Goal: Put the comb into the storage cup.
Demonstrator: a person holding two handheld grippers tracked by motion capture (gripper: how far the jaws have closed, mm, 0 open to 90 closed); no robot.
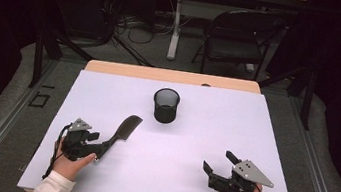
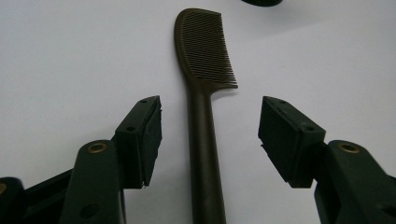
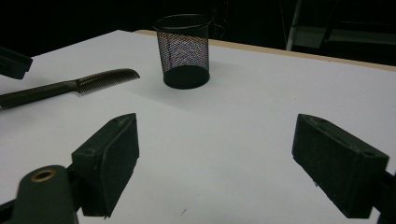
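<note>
A dark brown comb [image 1: 123, 131] lies flat on the white board [image 1: 108, 92], its toothed head pointing toward the far right. My left gripper [image 1: 98, 146] is open around the comb's handle. In the left gripper view the handle [image 2: 203, 154] runs up between the two jaws with a gap on each side, and the pads [image 2: 148, 135] do not touch it. A black mesh cup [image 1: 165, 105] stands upright behind the comb, near the middle of the board. My right gripper [image 1: 220, 162] is open and holds nothing at the front right; its view shows the cup [image 3: 183, 51] and the comb [image 3: 70, 86] ahead of its jaws.
The board covers most of a wooden table [image 1: 171, 75]. Behind the table stand a folding chair [image 1: 240, 37] and a second table's leg [image 1: 175, 26], with cables on the floor. Bare board lies between the two grippers and to the right of the cup.
</note>
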